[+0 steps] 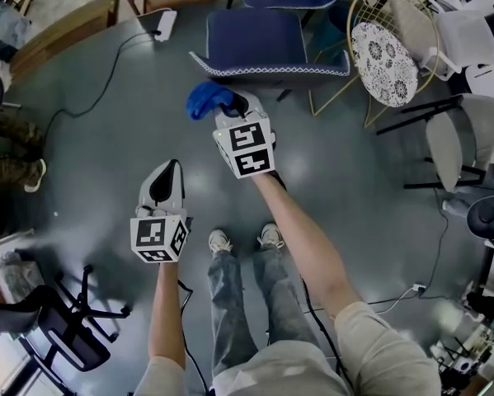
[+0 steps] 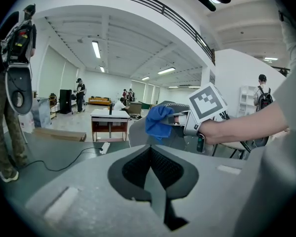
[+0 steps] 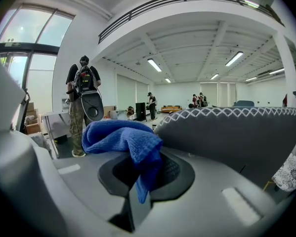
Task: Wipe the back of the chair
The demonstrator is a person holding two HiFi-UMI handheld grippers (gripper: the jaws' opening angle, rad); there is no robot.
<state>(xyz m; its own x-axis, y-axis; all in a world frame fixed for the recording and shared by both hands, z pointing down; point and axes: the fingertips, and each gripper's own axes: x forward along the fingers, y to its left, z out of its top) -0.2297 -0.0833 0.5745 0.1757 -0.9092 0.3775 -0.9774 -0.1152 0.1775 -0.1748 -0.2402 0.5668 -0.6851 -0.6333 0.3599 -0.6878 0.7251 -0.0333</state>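
The blue chair [image 1: 259, 40] stands ahead of you, its back just beyond your right tongs [image 1: 230, 104], which are clamped on the blue cloth [image 1: 204, 99]. Your left tongs [image 1: 166, 174] hang lower, pressed together on nothing.

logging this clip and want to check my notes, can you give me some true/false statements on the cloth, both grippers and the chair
1. The right gripper is shut on the blue cloth. True.
2. The left gripper holds a second cloth. False: its fingers are together with nothing between them.
3. The left gripper is nearer the chair back than the right gripper. False: in the head view the right gripper is out ahead by the chair back, and the left one hangs back, closer to the person.
4. A white zigzag trim runs along the top edge of the chair back. True.
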